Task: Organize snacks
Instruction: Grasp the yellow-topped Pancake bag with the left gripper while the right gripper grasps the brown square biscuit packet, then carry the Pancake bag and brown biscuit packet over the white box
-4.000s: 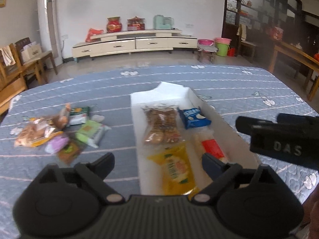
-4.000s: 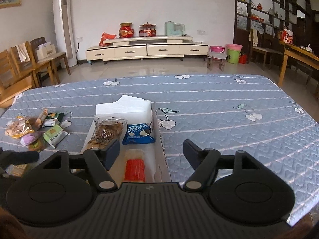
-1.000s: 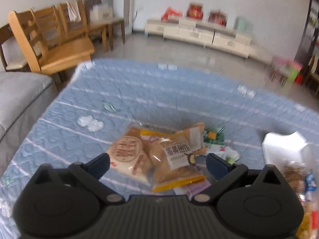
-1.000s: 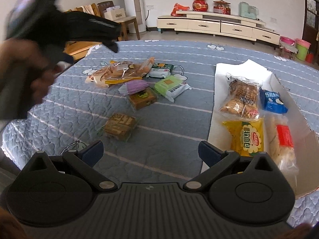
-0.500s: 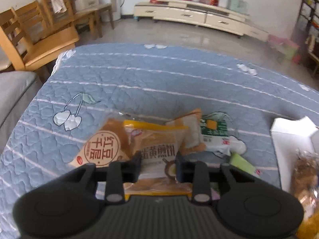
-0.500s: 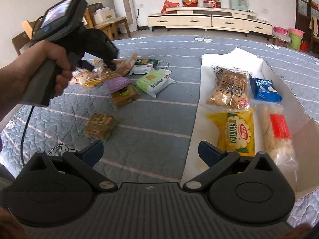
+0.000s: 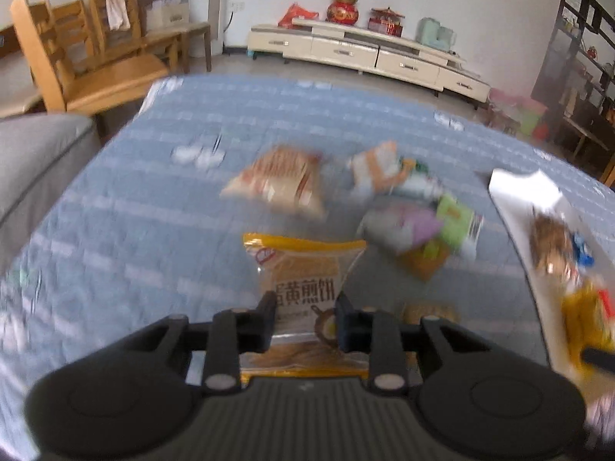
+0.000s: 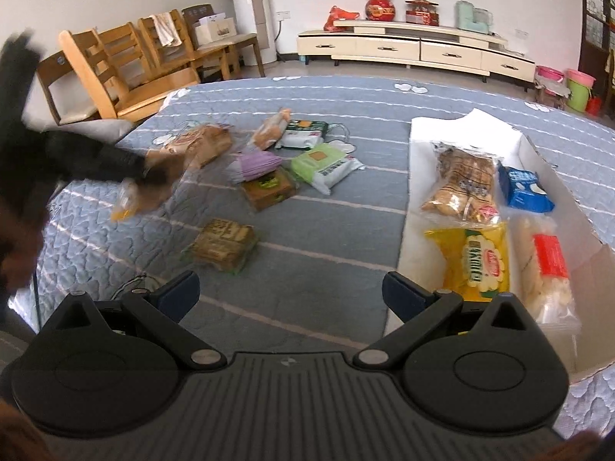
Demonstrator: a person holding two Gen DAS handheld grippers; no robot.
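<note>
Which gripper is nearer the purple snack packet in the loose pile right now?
Left. The left gripper, shut on the yellow pancake packet, sits just beside the pile holding the purple packet. The right gripper is open, farther back toward the white tray.

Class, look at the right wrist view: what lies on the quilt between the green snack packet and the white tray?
Nothing: in the right wrist view, the quilt between the green snack packet and the white tray is bare, only striped blue fabric.

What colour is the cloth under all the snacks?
The cloth is grey-blue with thin white stripes and little cherry prints; the right wrist view shows it best.
</note>
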